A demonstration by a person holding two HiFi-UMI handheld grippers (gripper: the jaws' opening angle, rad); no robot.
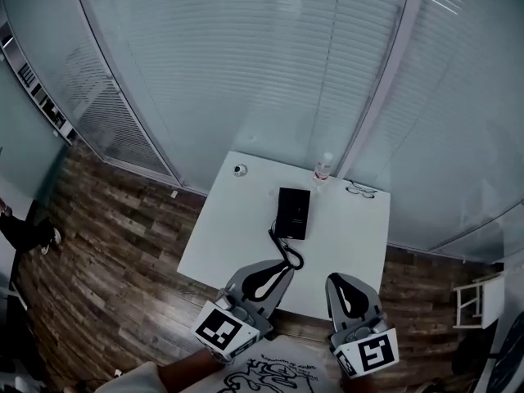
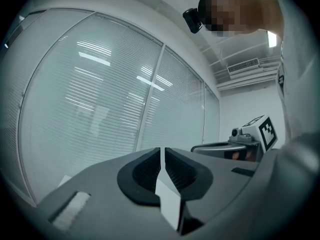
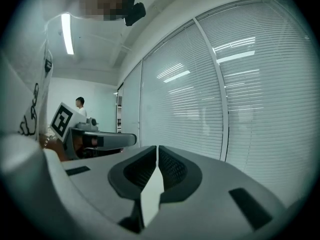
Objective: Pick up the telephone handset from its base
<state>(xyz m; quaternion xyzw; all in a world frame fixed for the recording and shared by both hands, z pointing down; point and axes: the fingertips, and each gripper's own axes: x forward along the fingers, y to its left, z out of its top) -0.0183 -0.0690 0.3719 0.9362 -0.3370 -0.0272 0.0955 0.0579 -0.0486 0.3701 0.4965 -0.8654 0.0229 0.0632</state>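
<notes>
Head view shows the black, slab-shaped telephone (image 1: 293, 213) lying flat near the middle of the square white table (image 1: 221, 244), its handset apparently on the base, though too small to separate. A curly cord (image 1: 288, 254) trails toward the near edge. The left gripper (image 1: 274, 270) and right gripper (image 1: 342, 285) are held over that near edge, well short of the phone, probably ready to approach. Both grippers' ribbed black pads are pressed together with nothing between them, and their cameras tilt up at slatted blinds (image 3: 250, 94).
</notes>
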